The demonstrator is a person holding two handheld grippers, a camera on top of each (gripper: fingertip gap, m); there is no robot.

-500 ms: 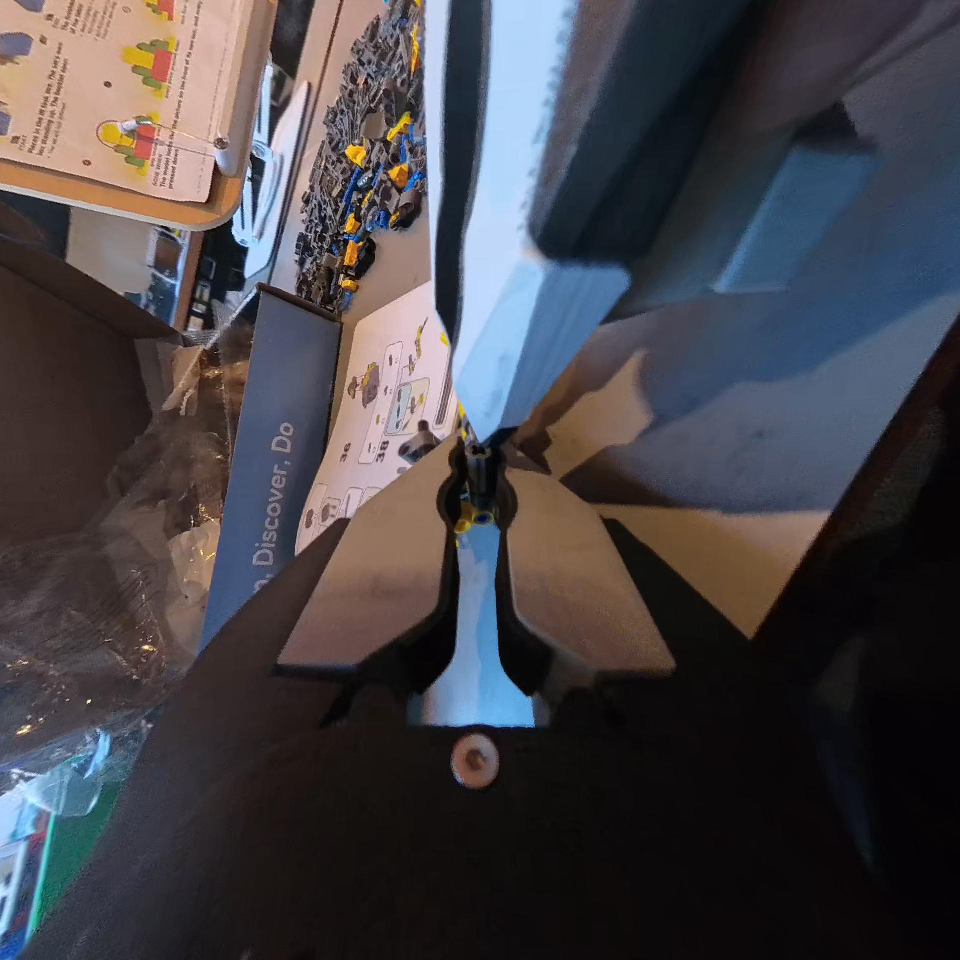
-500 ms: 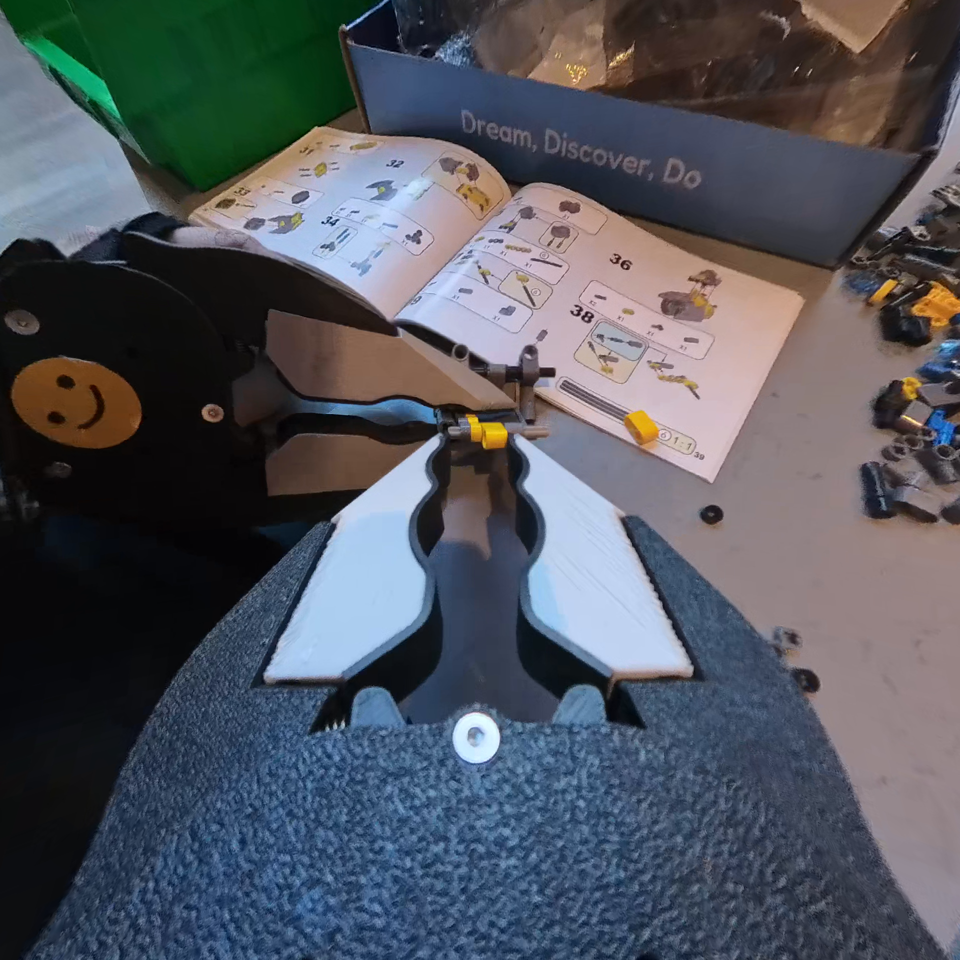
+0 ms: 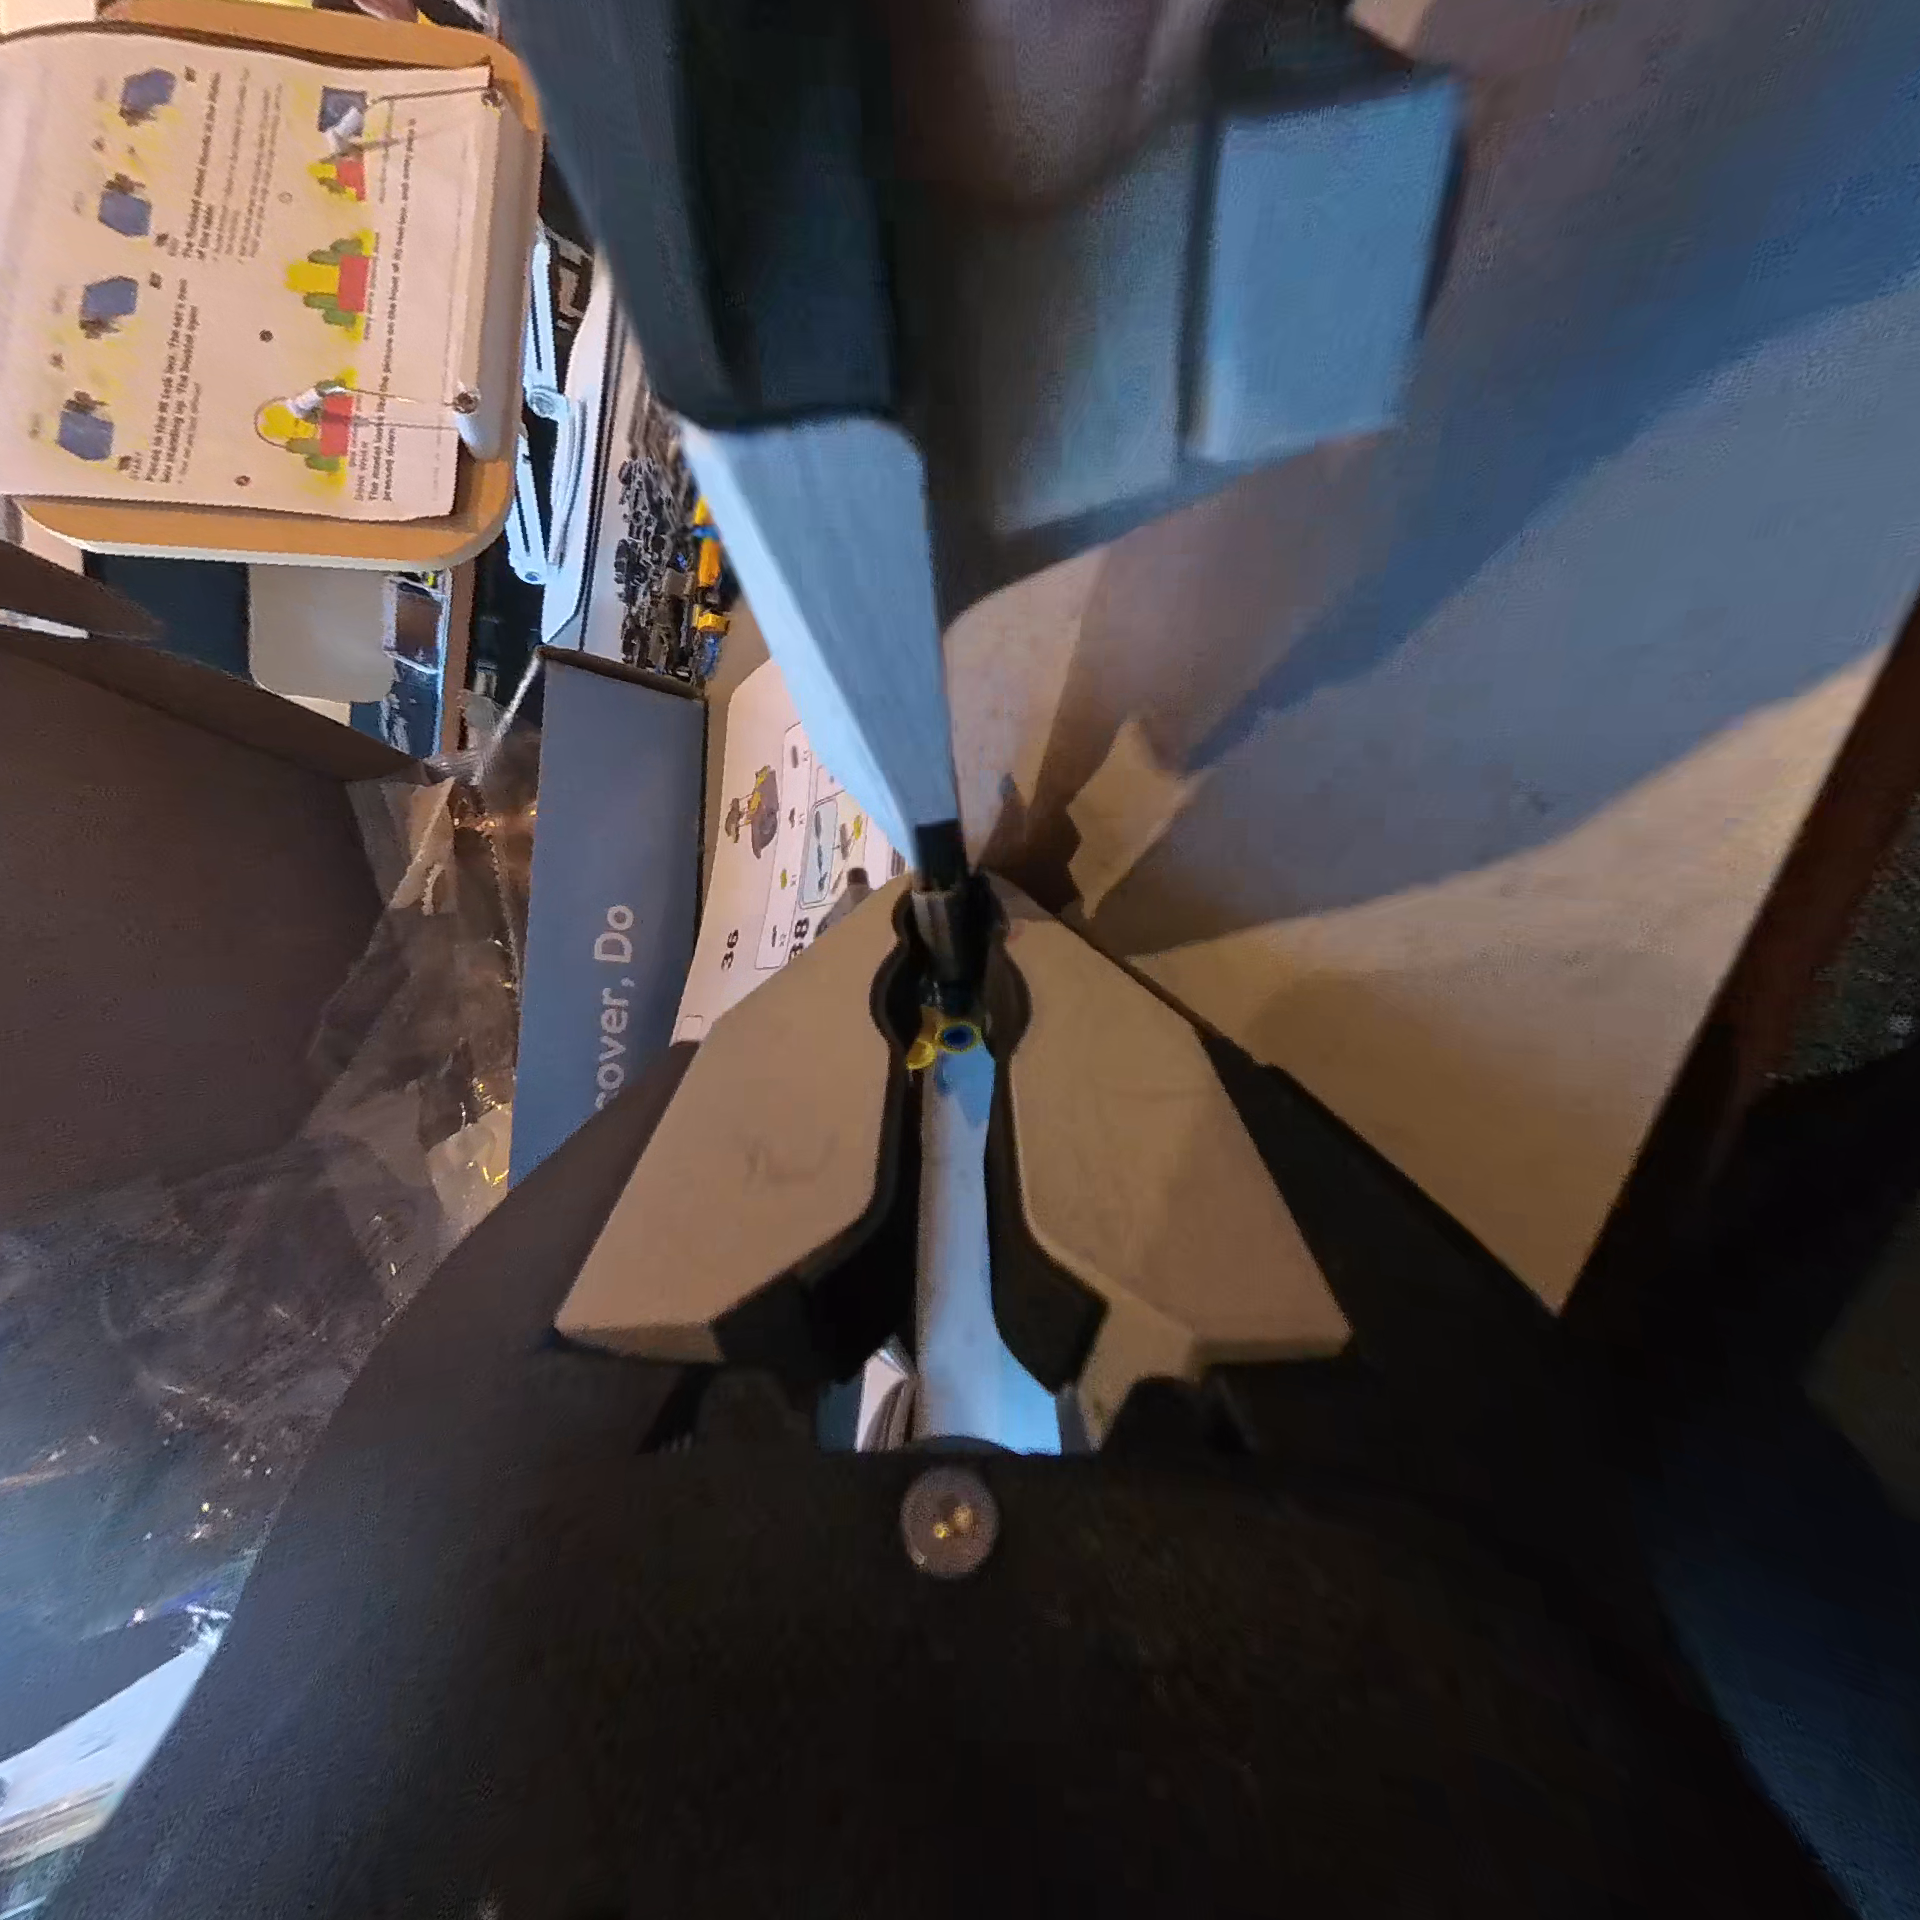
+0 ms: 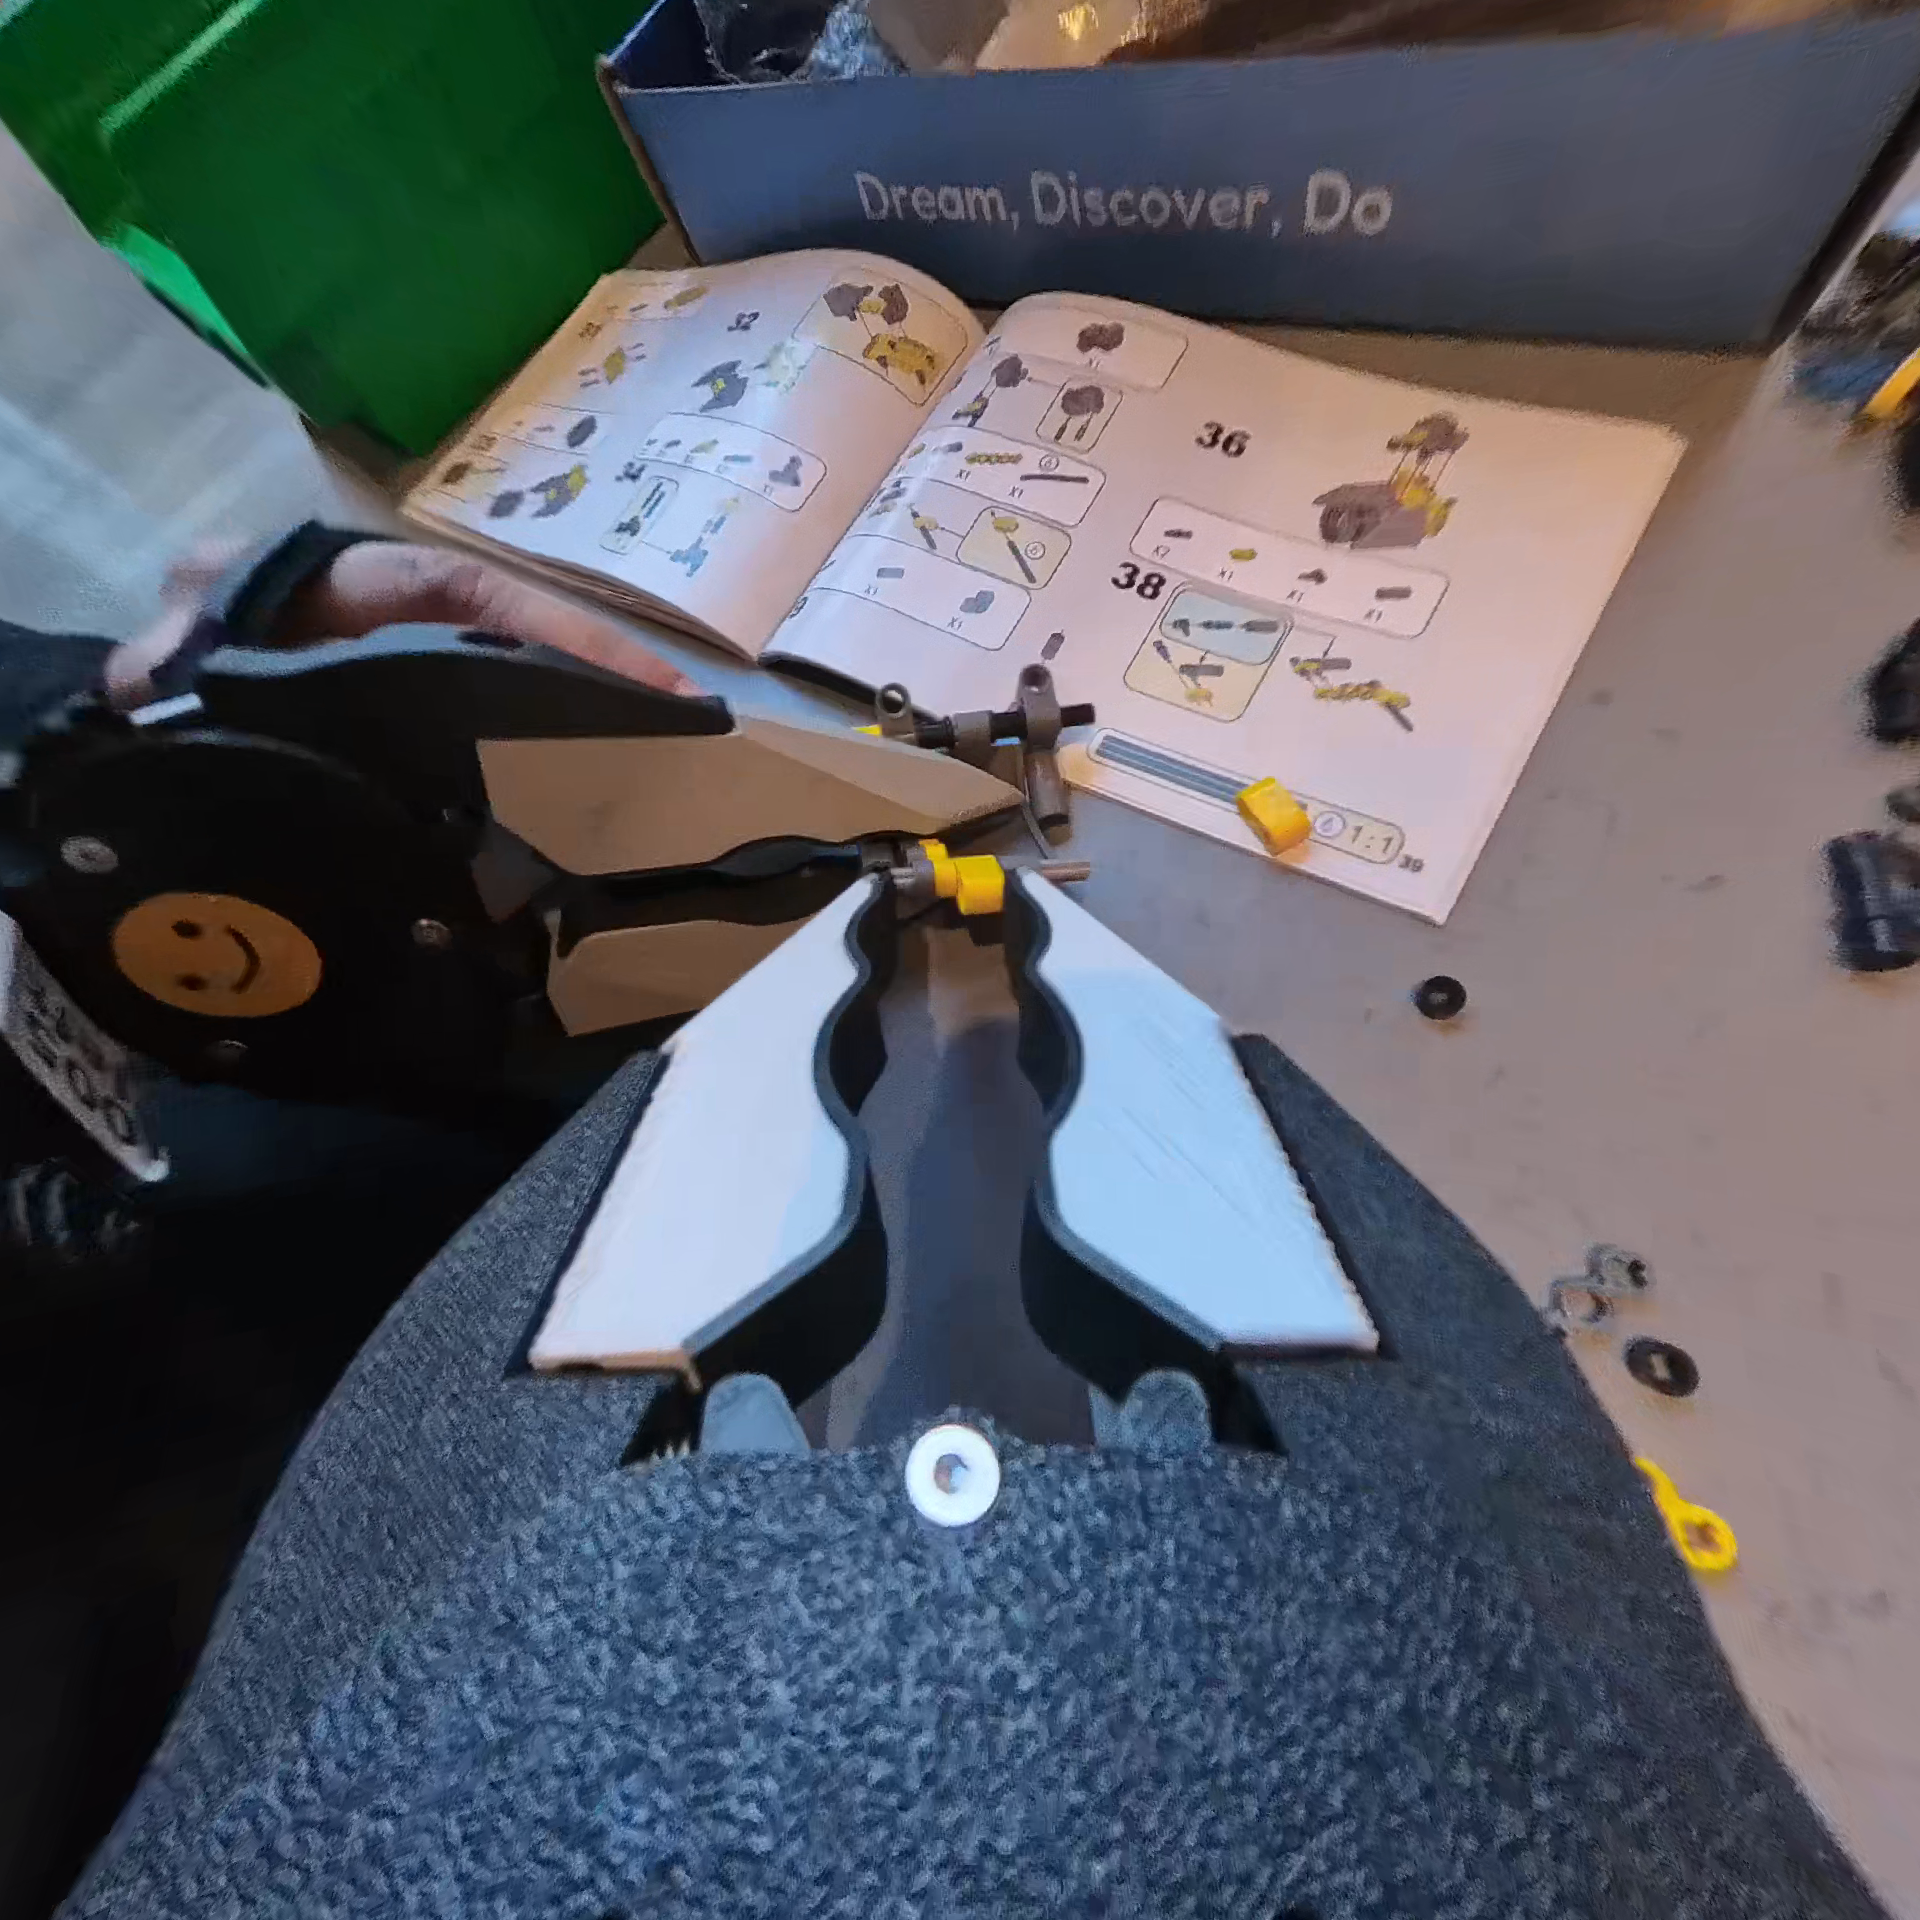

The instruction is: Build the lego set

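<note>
Holding a small grey-and-yellow axle piece (image 4: 961, 876) by its two ends, both grippers meet above a grey table (image 4: 1558, 1091). From the near side, the right gripper (image 4: 948, 891) has its fingers clamped on the yellow connector end. From the left, the left gripper (image 4: 914, 800) pinches the same assembly, which includes a dark cross-axle with grey connectors (image 4: 1023, 727). Just beyond lies an open instruction booklet (image 4: 1299, 488), with one loose yellow brick (image 4: 1273, 816) on its page. Scattered loose parts (image 4: 1870, 894) lie to the right, suggesting more building remains.
</note>
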